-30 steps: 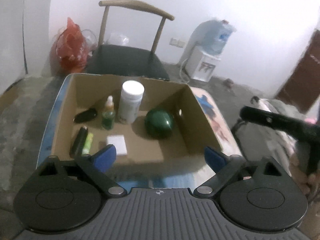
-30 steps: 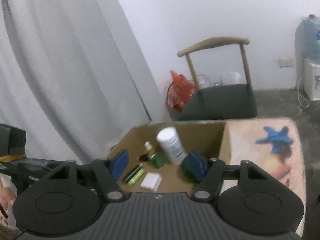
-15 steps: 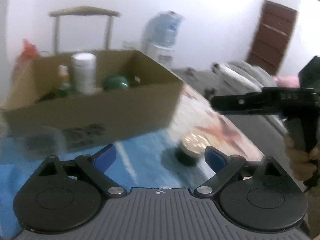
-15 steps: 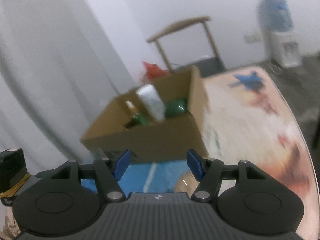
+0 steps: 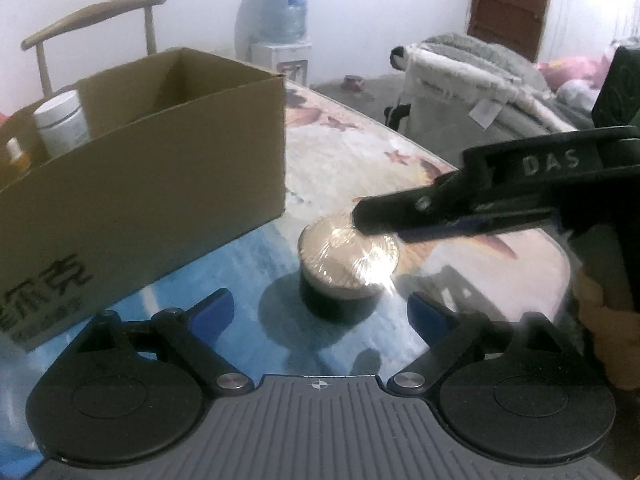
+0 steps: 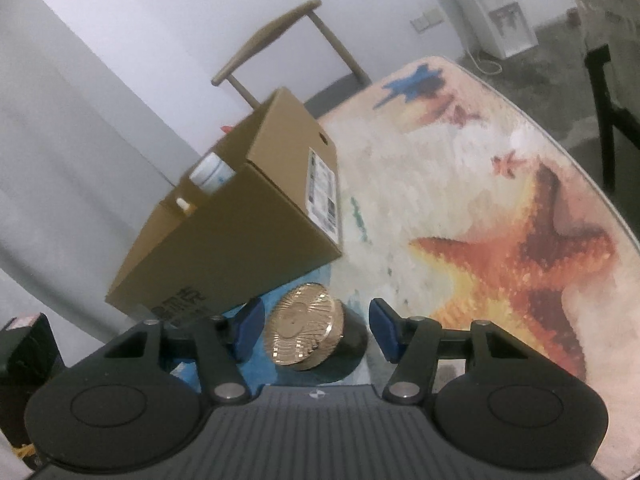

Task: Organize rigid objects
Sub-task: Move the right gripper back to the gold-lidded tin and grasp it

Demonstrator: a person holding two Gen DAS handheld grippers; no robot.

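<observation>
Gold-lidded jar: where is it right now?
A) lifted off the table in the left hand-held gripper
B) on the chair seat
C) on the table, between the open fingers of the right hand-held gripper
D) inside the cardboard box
C: the gold-lidded jar stands on the table outside the cardboard box, with the right hand-held gripper open on either side of it and its blue pads not yet touching.

Lived-in home: chair, water dispenser, blanket-draped furniture.

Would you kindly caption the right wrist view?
Open right gripper straddles a gold-lidded jar beside the cardboard box.
</observation>
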